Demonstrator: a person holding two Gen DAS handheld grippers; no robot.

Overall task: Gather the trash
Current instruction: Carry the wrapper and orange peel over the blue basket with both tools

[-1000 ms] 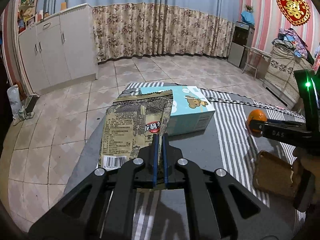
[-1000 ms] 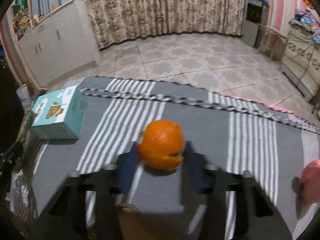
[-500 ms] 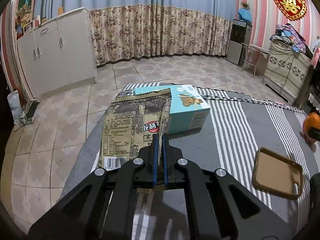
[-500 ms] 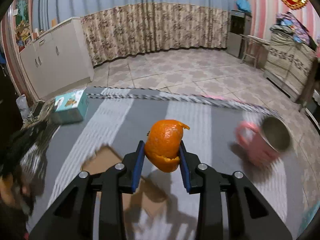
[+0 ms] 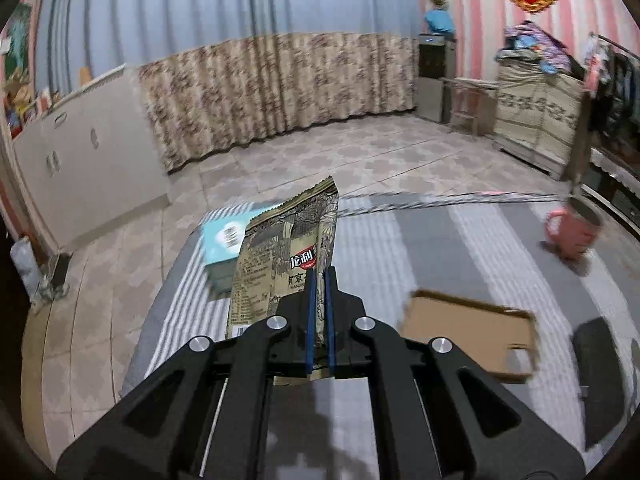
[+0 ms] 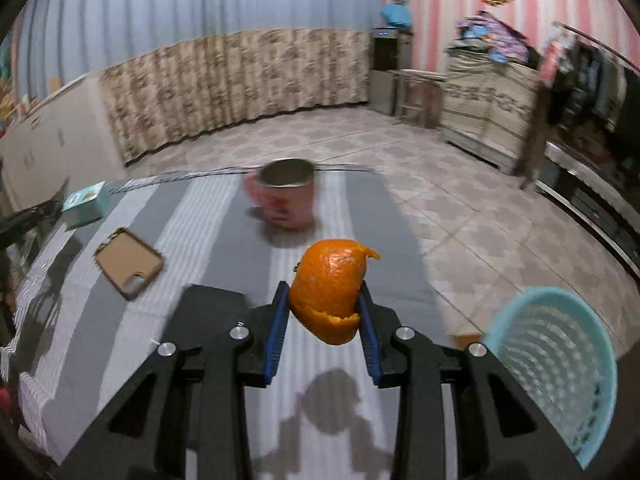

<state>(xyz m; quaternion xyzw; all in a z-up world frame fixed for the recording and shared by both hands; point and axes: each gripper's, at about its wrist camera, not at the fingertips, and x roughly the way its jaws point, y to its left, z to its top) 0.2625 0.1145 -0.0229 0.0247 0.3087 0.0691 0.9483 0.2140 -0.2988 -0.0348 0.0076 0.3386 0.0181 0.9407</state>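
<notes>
My left gripper (image 5: 319, 280) is shut on a crumpled snack bag (image 5: 282, 256), printed beige and black, and holds it upright above the striped tablecloth (image 5: 400, 248). My right gripper (image 6: 324, 292) is shut on a piece of orange peel (image 6: 330, 290) and holds it above the right end of the table. A light blue plastic basket (image 6: 554, 364) stands on the floor off the table's right edge, low right in the right wrist view.
A teal tissue box (image 5: 222, 240) lies behind the bag, also in the right wrist view (image 6: 84, 204). A brown phone case (image 5: 468, 334) (image 6: 128, 266) and a pink mug (image 5: 572, 232) (image 6: 286, 198) are on the cloth. A flat black object (image 5: 600, 380) lies at the right.
Both grippers have swung to the right with their loads. The mug moved to the centre of the right wrist view and the blue basket came into view. The left gripper rose a little.
</notes>
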